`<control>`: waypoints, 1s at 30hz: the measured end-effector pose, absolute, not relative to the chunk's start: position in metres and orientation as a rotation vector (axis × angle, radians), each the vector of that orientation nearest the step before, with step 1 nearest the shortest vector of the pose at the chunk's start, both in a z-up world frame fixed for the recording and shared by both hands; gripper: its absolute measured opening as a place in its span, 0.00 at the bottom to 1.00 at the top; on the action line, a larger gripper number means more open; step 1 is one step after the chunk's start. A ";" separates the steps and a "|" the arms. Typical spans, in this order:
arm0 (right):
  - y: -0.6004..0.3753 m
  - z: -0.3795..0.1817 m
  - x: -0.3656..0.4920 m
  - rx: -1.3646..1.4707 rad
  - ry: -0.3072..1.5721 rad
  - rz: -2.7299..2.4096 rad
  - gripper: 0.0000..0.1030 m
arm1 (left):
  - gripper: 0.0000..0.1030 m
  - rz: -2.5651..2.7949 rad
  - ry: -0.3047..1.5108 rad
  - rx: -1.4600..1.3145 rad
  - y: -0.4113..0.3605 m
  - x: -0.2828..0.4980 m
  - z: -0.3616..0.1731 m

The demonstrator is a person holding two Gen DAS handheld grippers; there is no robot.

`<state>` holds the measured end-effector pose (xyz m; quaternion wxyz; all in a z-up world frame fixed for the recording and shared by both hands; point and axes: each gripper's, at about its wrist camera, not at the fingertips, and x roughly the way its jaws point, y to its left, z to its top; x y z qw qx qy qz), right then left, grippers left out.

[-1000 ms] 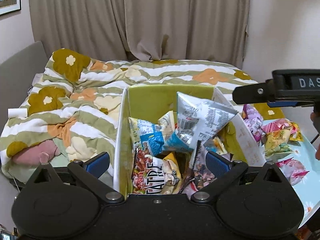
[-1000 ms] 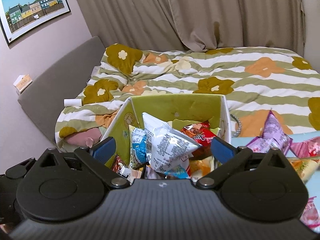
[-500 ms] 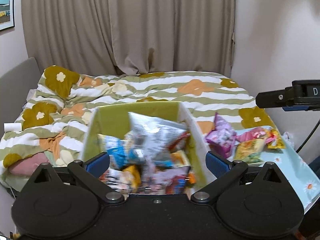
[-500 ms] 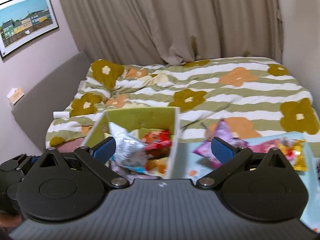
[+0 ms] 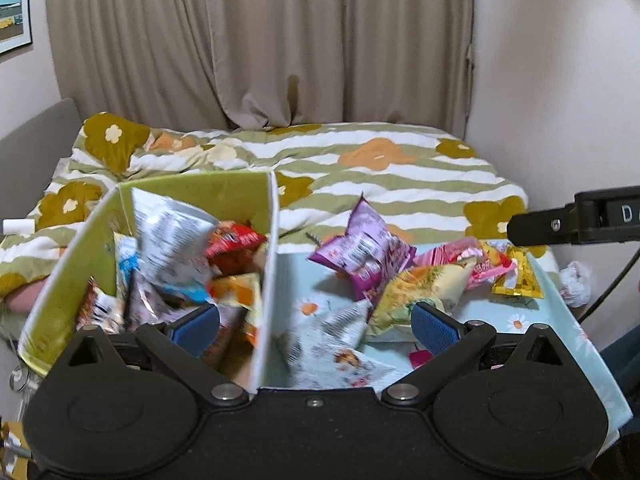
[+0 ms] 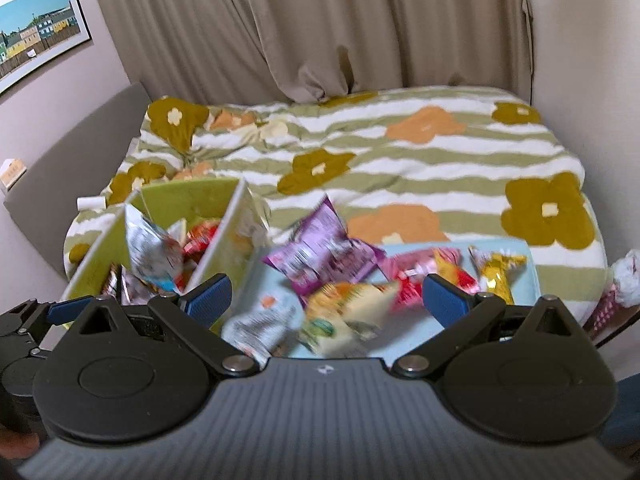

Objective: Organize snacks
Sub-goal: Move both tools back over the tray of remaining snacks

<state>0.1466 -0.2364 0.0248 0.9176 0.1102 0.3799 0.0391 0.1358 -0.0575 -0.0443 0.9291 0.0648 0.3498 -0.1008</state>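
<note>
The snacks are small, shiny, crinkly bags in many colours. A purple foil snack bag (image 5: 366, 254) lies near the far edge of the light blue table with little daisies (image 5: 520, 312). Just in front of it rests a pale yellow snack bag (image 5: 420, 292), and to the right are a pink snack bag (image 5: 472, 266) and a yellow foil snack bag (image 5: 516, 276) by the table's far right corner. A white and silver snack bag (image 5: 336, 344) lies near the front edge, close to the box.

A green cardboard box with white outer walls (image 5: 208, 192) stands on the left end of the table. It is full of snacks piled up: a big silver and white bag (image 5: 168, 236) sticks up tall, a red bag (image 5: 236, 240) leans by the right wall, and an orange bag (image 5: 236, 292) sits lower down.

The left gripper (image 5: 316, 322) hangs over the box's right wall, with one blue finger over the box and the other over the table. Its claw is wide and holds nothing. The right gripper (image 6: 326, 300) hangs above the loose bags on the table. Its claw is wide too, with nothing in it.

Behind the table is a bed with a green striped flower blanket (image 6: 400, 148).
</note>
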 end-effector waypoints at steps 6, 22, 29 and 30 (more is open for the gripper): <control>-0.266 -0.017 0.151 0.246 0.856 0.118 1.00 | 1.00 -0.142 0.720 0.244 -0.106 0.134 -0.082; -0.298 -0.112 0.164 0.347 1.026 0.138 1.00 | 0.97 0.035 0.801 0.493 -0.160 0.176 -0.182; -0.298 -0.128 0.169 0.391 1.060 0.156 1.00 | 0.89 0.083 0.828 0.543 -0.157 0.179 -0.192; -0.298 -0.129 0.169 0.399 1.064 0.156 1.00 | 0.89 0.092 0.846 0.534 -0.153 0.179 -0.194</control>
